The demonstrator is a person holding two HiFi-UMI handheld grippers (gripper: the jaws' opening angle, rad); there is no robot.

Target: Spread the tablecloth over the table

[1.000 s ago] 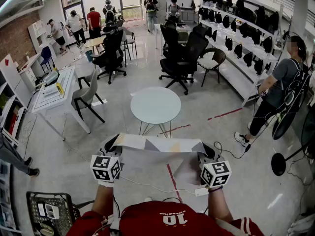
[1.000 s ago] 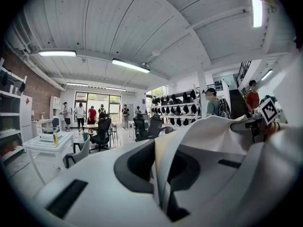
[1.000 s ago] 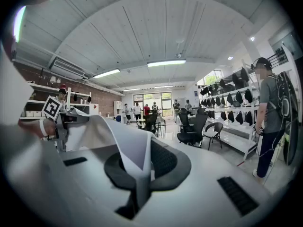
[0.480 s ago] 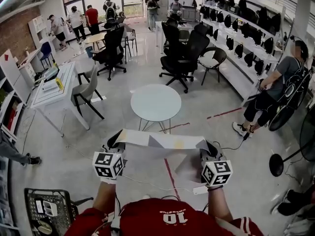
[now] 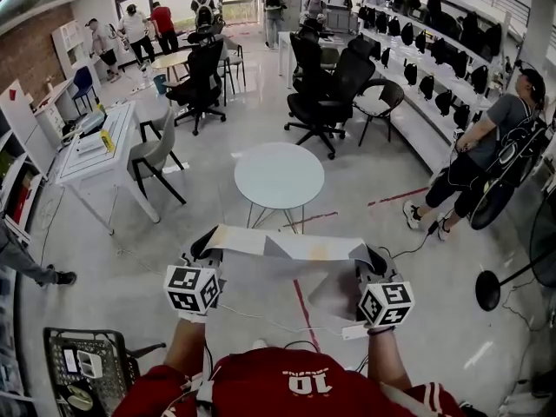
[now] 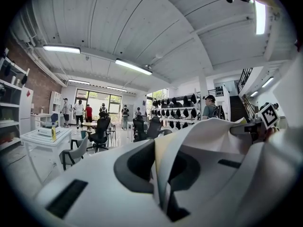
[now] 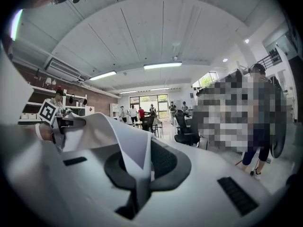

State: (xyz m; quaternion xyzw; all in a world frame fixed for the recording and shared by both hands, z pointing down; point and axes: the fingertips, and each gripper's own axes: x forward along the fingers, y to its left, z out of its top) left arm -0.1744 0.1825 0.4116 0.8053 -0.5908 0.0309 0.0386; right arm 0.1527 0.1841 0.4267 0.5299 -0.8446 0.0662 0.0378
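A white tablecloth [image 5: 287, 248] hangs stretched between my two grippers in front of my chest, its upper edge taut and the rest drooping toward the floor. My left gripper [image 5: 201, 248] is shut on the cloth's left corner, and a fold [image 6: 208, 136] runs out from between its jaws [image 6: 163, 174]. My right gripper [image 5: 369, 261] is shut on the right corner, with the cloth [image 7: 118, 136] pinched between its jaws [image 7: 142, 174]. The round pale table [image 5: 279, 175] stands bare a little way beyond the cloth, apart from it.
Black office chairs [image 5: 326, 102] stand behind the round table. A grey chair [image 5: 156, 155] and a white desk [image 5: 95, 155] are at the left. A person [image 5: 486, 163] stands at the right near a fan stand [image 5: 491, 289]. A wire basket [image 5: 82, 372] sits at lower left.
Both grippers keep the cloth stretched and have hardly moved. The person at the right has stepped and shifted stance. The view has drifted slightly.
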